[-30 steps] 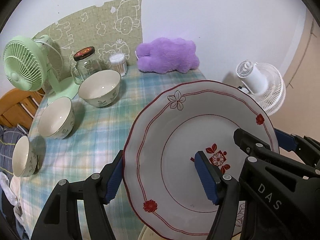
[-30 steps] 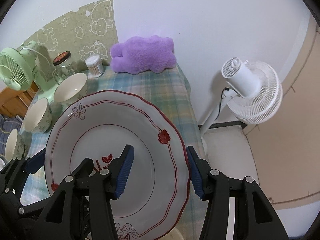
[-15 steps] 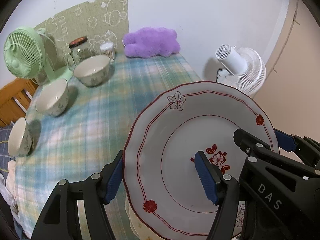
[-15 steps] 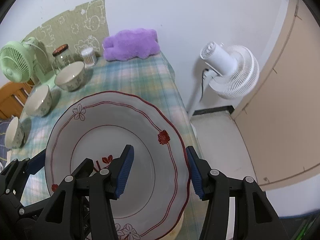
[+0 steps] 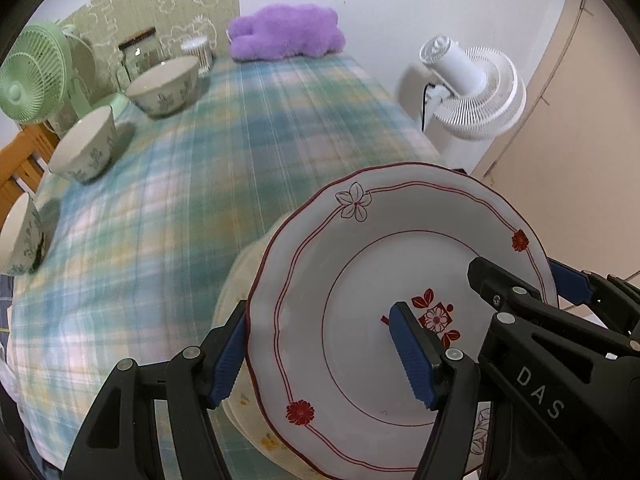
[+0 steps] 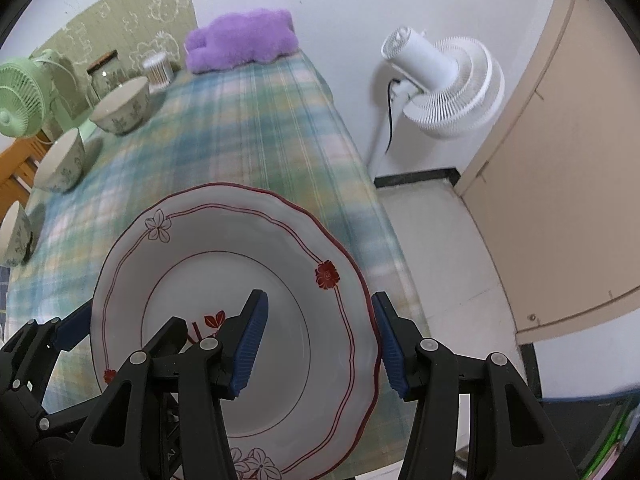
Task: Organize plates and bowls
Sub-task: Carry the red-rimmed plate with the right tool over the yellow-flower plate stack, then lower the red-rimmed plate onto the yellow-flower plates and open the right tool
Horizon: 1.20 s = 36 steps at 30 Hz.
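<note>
A white plate [image 5: 360,280] with a red scalloped line and red flowers hangs tilted over the near end of the plaid table [image 5: 192,184]. My left gripper [image 5: 320,356] is shut on its left rim, one pad beneath and one inside the well. My right gripper [image 6: 316,344] is shut on the opposite rim of the plate [image 6: 224,264]. Under the held plate lies a cream plate [image 5: 236,292], mostly hidden. Three floral bowls line the table's left side: the far bowl [image 5: 164,88], the middle bowl [image 5: 84,148] and the near bowl [image 5: 20,236].
At the table's far end stand a green fan [image 5: 28,76], a glass jar [image 5: 140,52], a cotton-swab tub [image 5: 198,50] and a purple plush [image 5: 284,32]. A white fan [image 6: 440,84] stands on the floor to the right, beside a beige door [image 6: 568,160].
Both grippers have carried the plate down and back toward the table's near end. The bowls and the far items have receded, and the cream plate has come into view below.
</note>
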Each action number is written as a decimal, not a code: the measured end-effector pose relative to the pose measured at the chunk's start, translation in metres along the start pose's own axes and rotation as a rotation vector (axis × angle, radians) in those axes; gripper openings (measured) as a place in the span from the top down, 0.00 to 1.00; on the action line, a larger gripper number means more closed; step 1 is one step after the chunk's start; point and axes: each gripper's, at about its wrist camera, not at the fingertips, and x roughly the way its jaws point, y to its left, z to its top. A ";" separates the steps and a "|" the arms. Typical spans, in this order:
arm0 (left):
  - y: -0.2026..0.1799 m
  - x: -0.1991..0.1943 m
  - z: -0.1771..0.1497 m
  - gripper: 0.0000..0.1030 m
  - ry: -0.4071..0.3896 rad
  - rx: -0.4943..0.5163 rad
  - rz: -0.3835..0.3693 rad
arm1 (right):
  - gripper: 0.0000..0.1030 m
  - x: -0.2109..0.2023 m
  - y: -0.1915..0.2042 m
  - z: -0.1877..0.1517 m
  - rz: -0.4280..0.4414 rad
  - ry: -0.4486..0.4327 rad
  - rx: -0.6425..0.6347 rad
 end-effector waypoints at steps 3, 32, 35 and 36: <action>-0.001 0.008 -0.002 0.33 0.022 0.003 0.005 | 0.45 0.009 -0.003 -0.005 0.005 0.022 0.009; -0.010 0.023 -0.005 0.33 0.045 0.008 0.030 | 0.50 0.020 -0.022 -0.012 -0.018 0.051 -0.003; -0.010 0.023 -0.004 0.33 0.046 -0.001 0.032 | 0.62 0.016 -0.023 -0.015 -0.005 0.038 -0.013; -0.010 0.023 -0.004 0.33 0.046 -0.004 0.033 | 0.69 0.015 -0.020 -0.016 -0.005 0.030 -0.026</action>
